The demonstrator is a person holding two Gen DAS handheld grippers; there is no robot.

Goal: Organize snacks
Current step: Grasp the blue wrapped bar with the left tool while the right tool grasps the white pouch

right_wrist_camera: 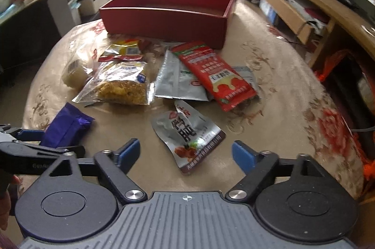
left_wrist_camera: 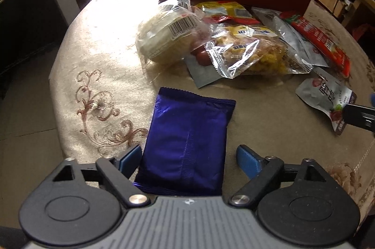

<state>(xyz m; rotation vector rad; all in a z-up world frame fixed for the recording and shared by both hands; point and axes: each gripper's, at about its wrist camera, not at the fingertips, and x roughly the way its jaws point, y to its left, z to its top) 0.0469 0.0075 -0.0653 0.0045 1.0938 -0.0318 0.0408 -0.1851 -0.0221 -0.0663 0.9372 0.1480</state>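
- The left gripper [left_wrist_camera: 189,161] sits low over the near edge of the tabletop [left_wrist_camera: 105,42], pointing toward the far side, its blue fingers [left_wrist_camera: 130,158] spread apart.
- A blue packet [left_wrist_camera: 187,143] lies flat between those fingers; the left finger is at or just beside its edge (contact cannot be told), and the right finger stands clear of it.
- The right gripper [right_wrist_camera: 186,154] is also held low and level near the tabletop's front, fingers [right_wrist_camera: 241,156] wide apart and holding nothing.
- A grey pouch [right_wrist_camera: 187,135] with a red picture at its near end lies on the cloth just beyond and between the right fingers, untouched.
- Farther in, the other snacks lie in a loose pile: a clear bag of yellow crisps [right_wrist_camera: 123,86], a long red packet [right_wrist_camera: 215,73] resting on silver pouches [right_wrist_camera: 178,80], and a pale round cake in clear wrap [left_wrist_camera: 161,37] on the left.
- A red box [right_wrist_camera: 168,16] stands at the far side, just behind the pile (its inside shows no snacks).
- In the right wrist view, the left gripper shows at the near left, beside the blue packet.
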